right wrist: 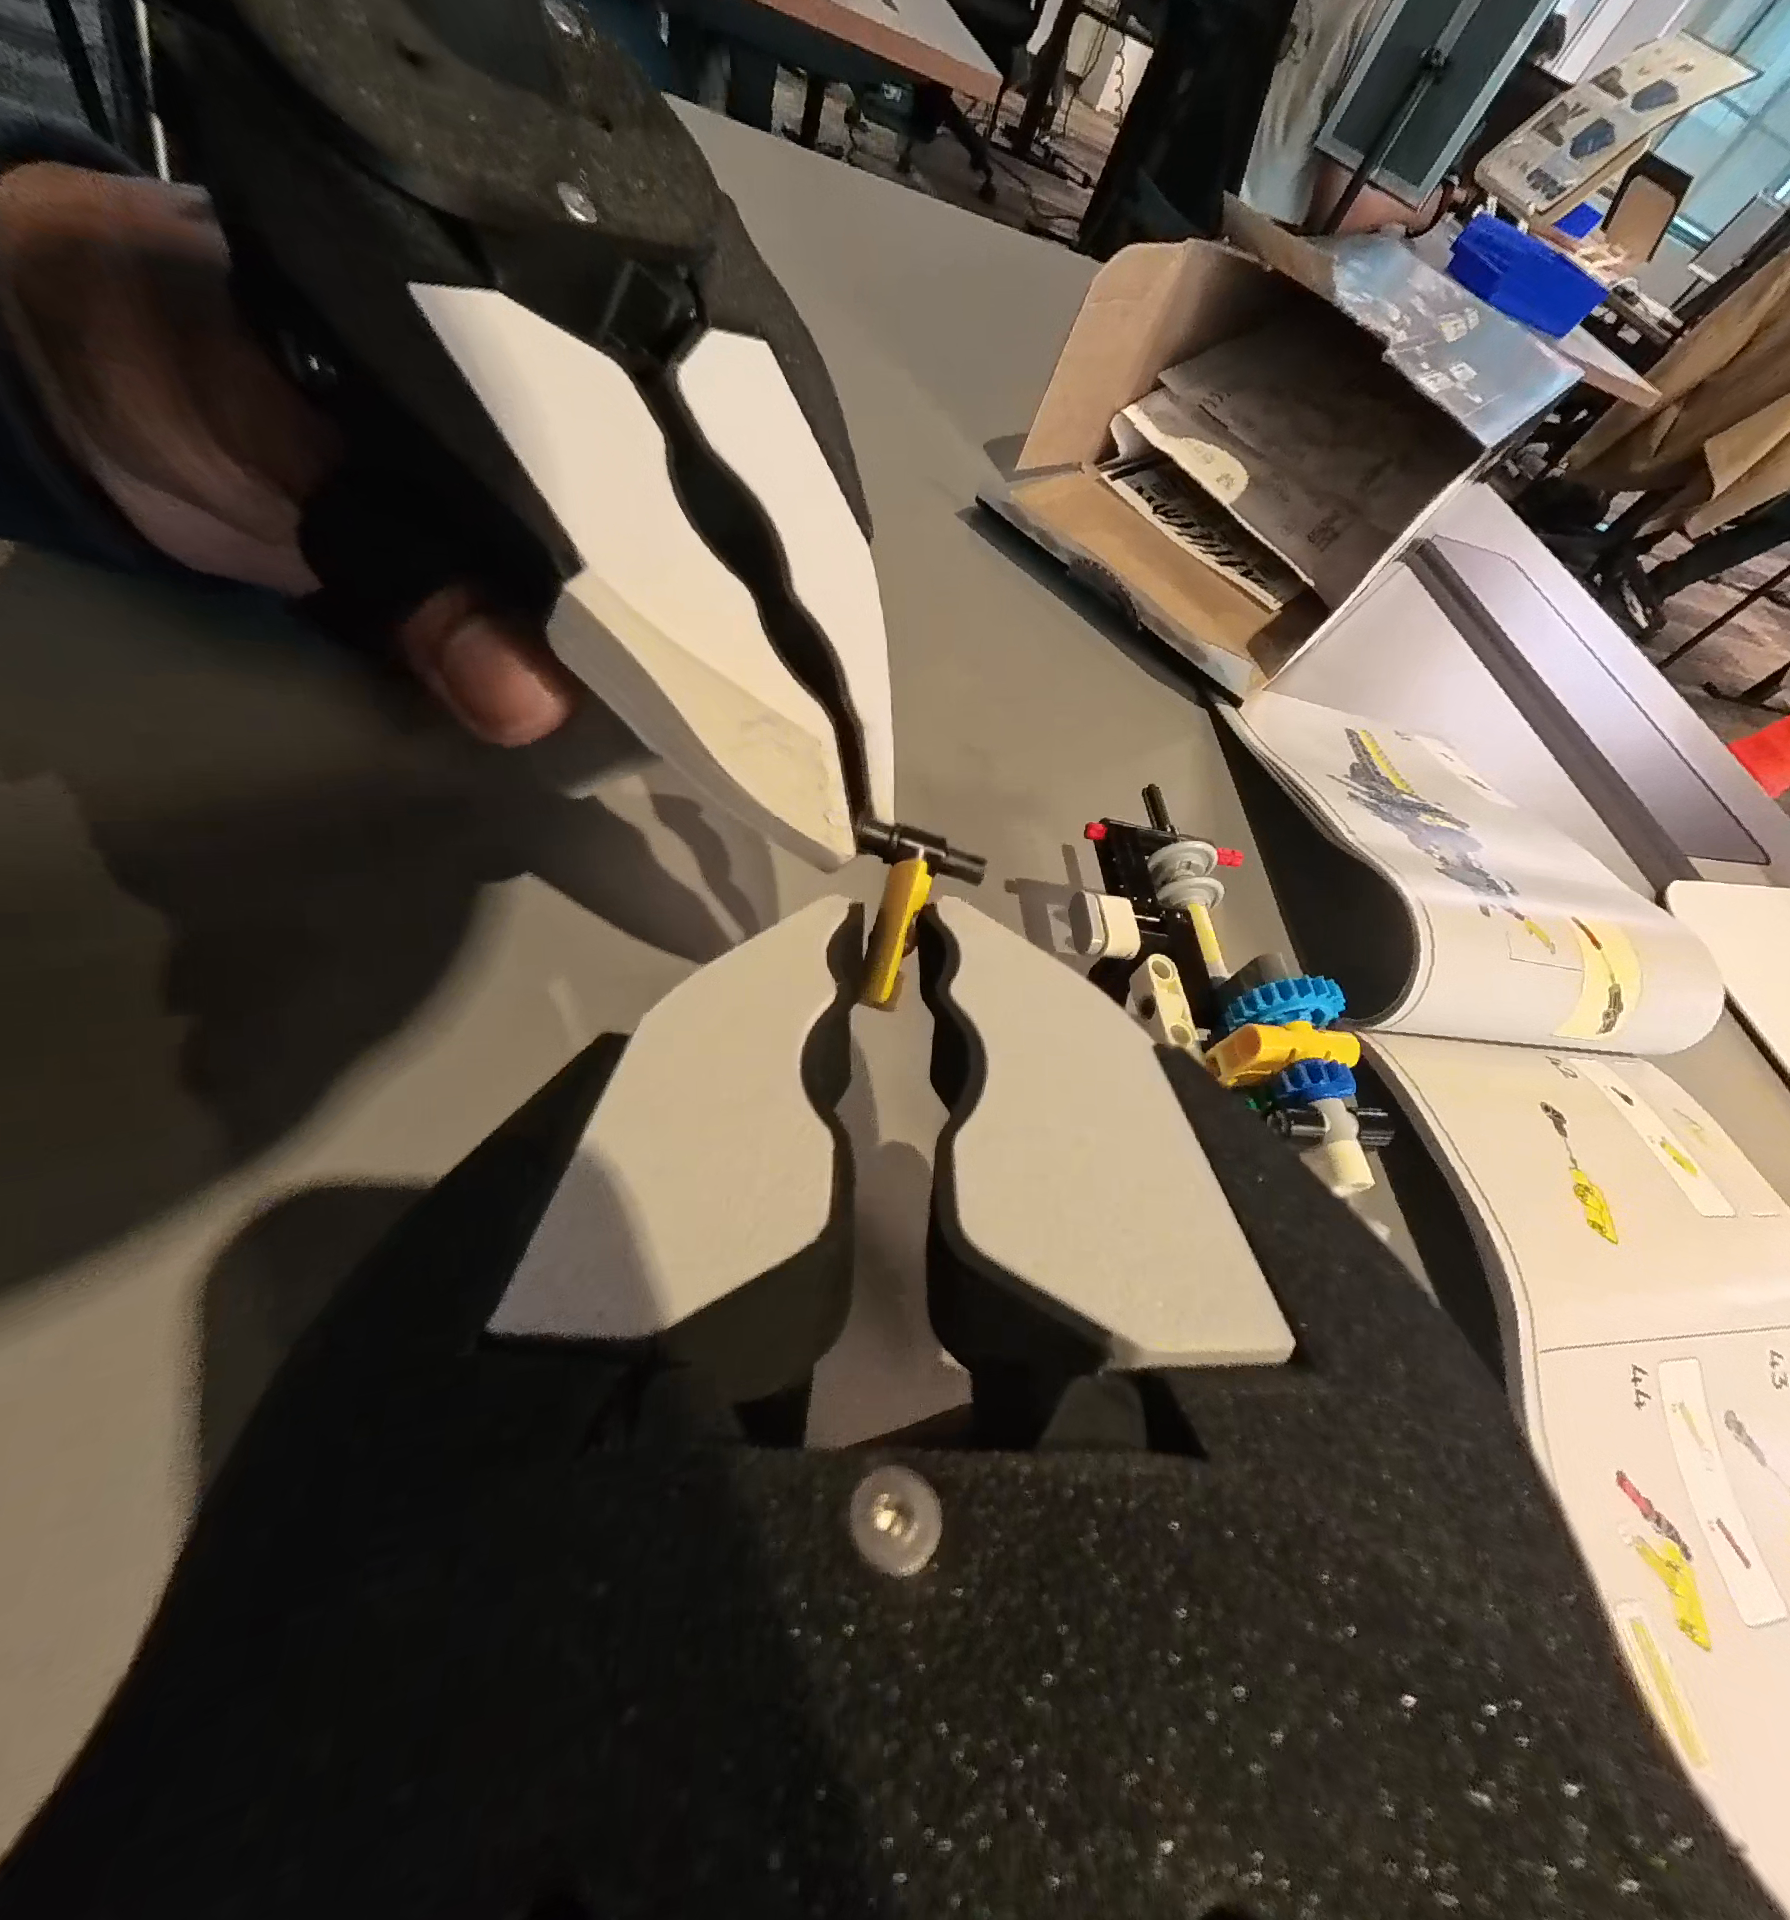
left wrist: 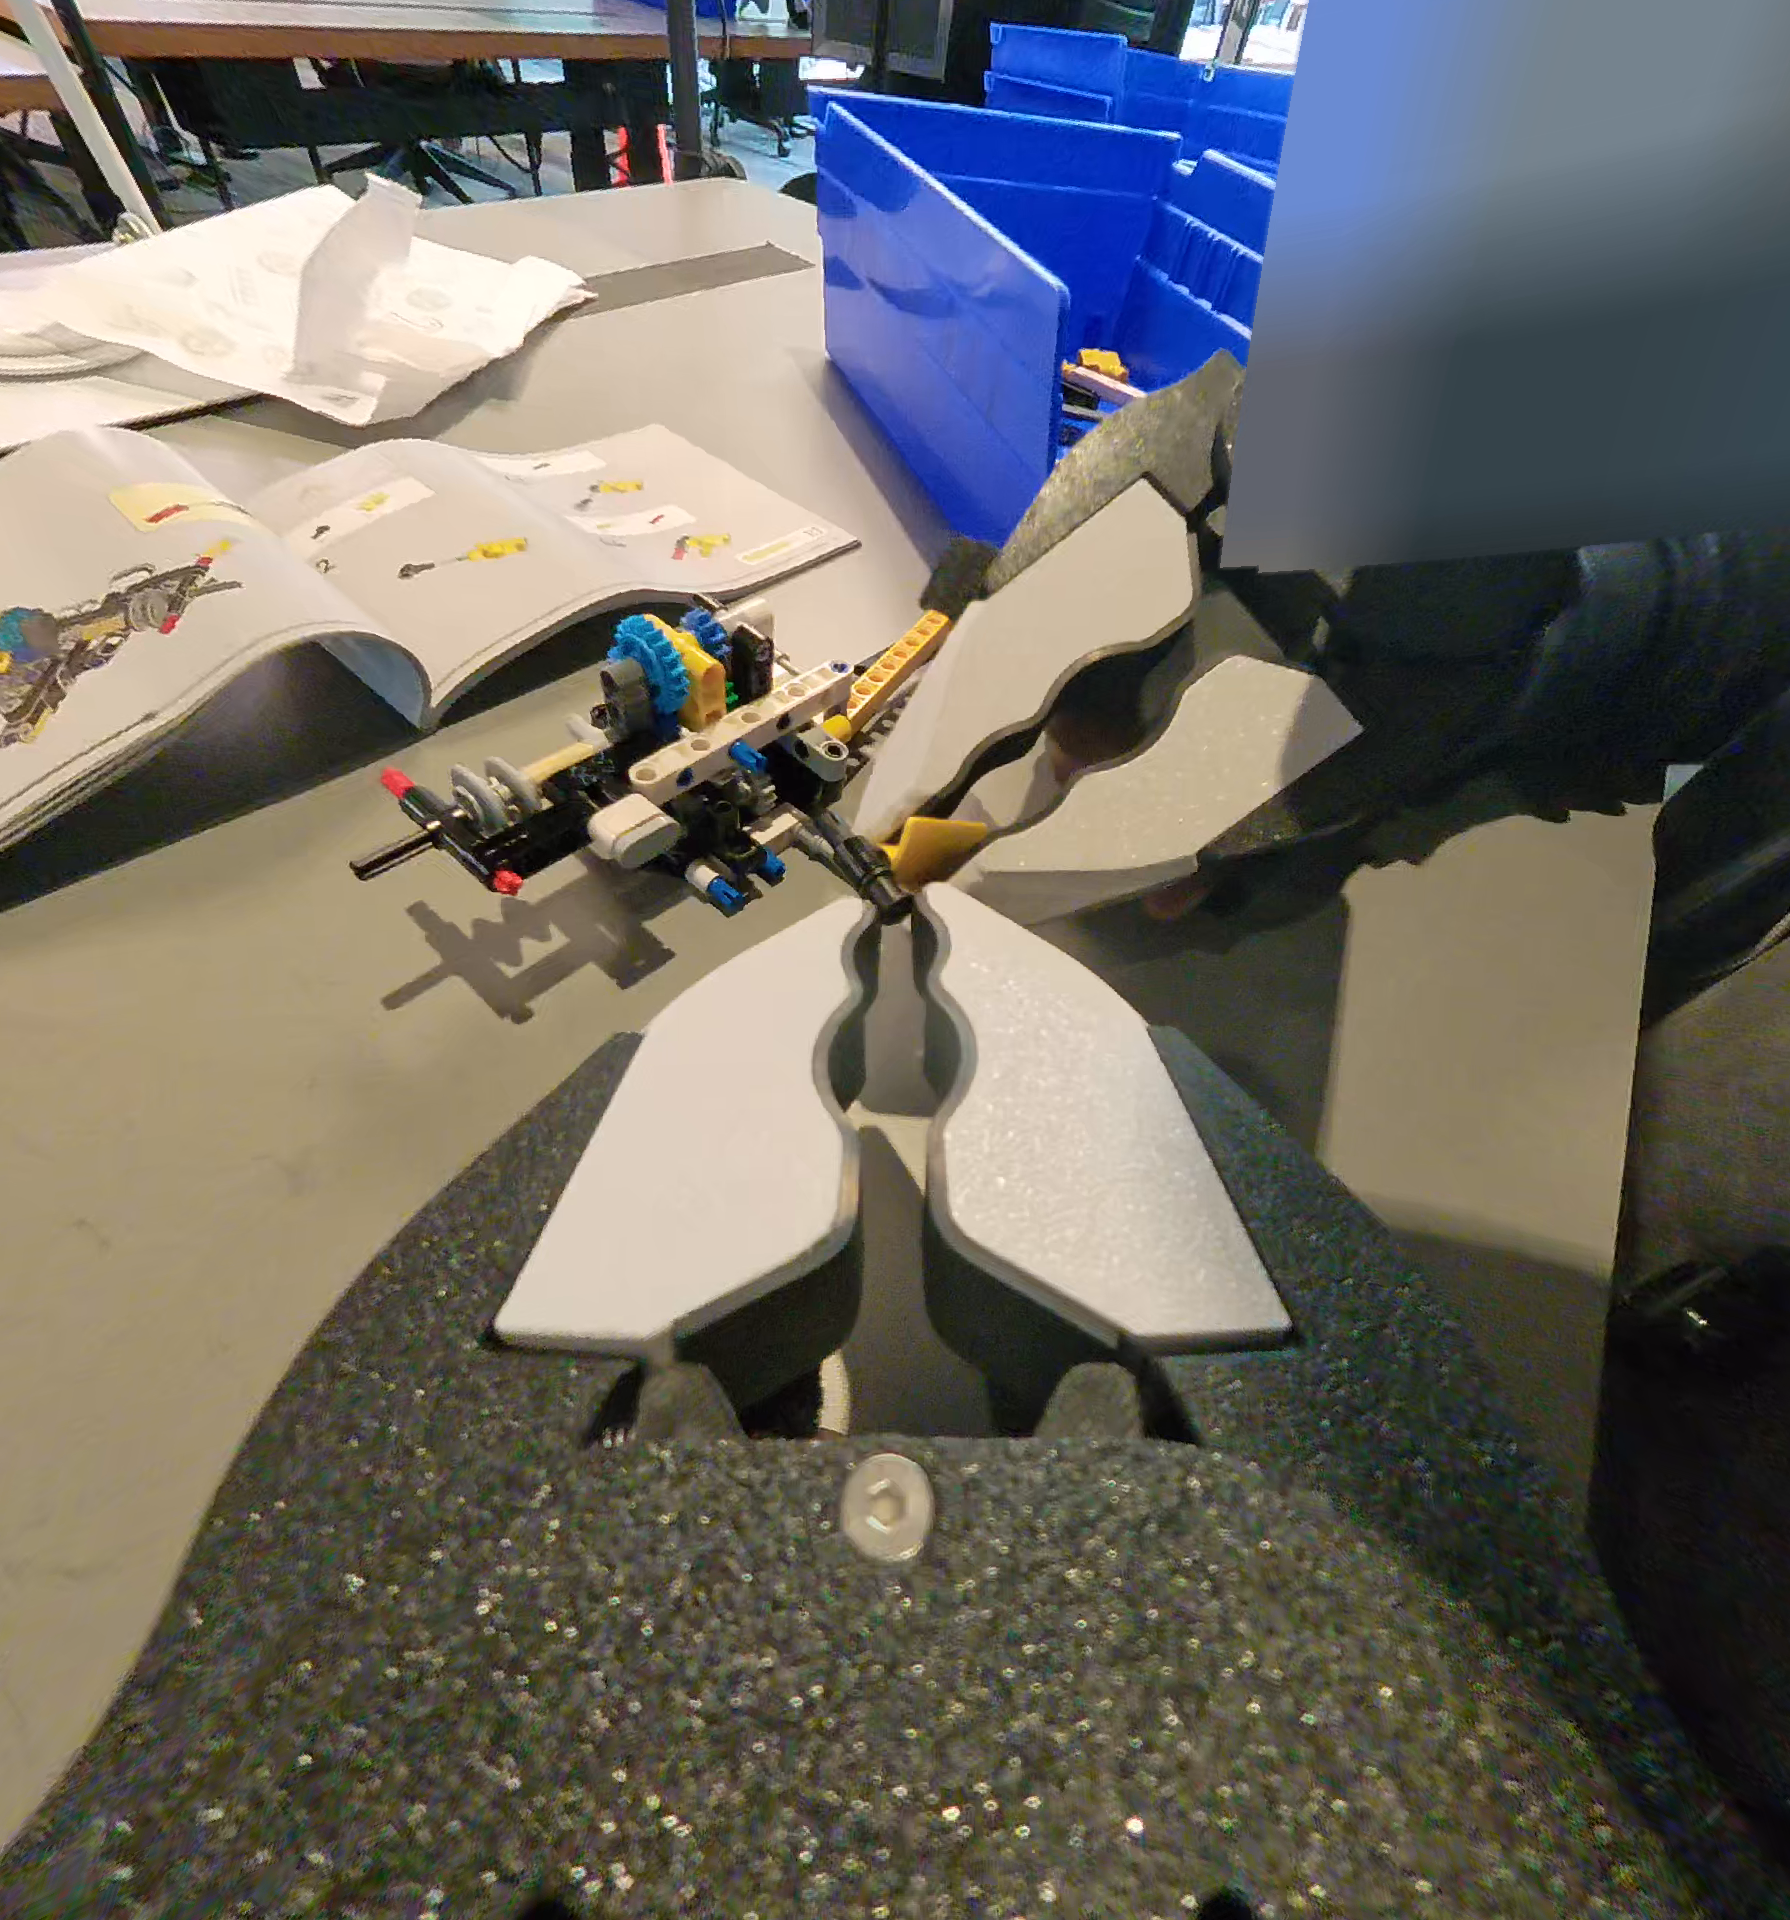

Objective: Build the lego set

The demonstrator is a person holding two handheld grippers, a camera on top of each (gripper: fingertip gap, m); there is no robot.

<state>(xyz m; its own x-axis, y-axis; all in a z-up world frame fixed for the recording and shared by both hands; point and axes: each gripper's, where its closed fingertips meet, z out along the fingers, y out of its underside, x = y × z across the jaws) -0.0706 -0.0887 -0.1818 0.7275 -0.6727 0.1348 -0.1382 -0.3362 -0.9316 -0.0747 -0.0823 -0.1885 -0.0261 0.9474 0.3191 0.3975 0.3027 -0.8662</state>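
Nearest the left wrist camera, the left tongs (left wrist: pixel 896 909) are pinched nearly closed on the end of a short black pin connector (left wrist: pixel 863 858). From the right wrist view, the right tongs (right wrist: pixel 891 940) are likewise closed, clamping a small flat yellow lego piece (right wrist: pixel 896 935) that meets that black pin connector (right wrist: pixel 922 844) at its top; both parts are held above the grey worktop (left wrist: pixel 195 1091). Just behind the tongs, the half-built lego assembly of grey beams, blue gears and black axles (left wrist: pixel 662 758) lies on the worktop. Beside it, farther from the tongs, lies the open instruction booklet (left wrist: pixel 371 561). Blue plastic bins (left wrist: pixel 953 301) stand at the worktop's far right edge, and an open cardboard box (right wrist: pixel 1234 436) sits beyond the booklet.
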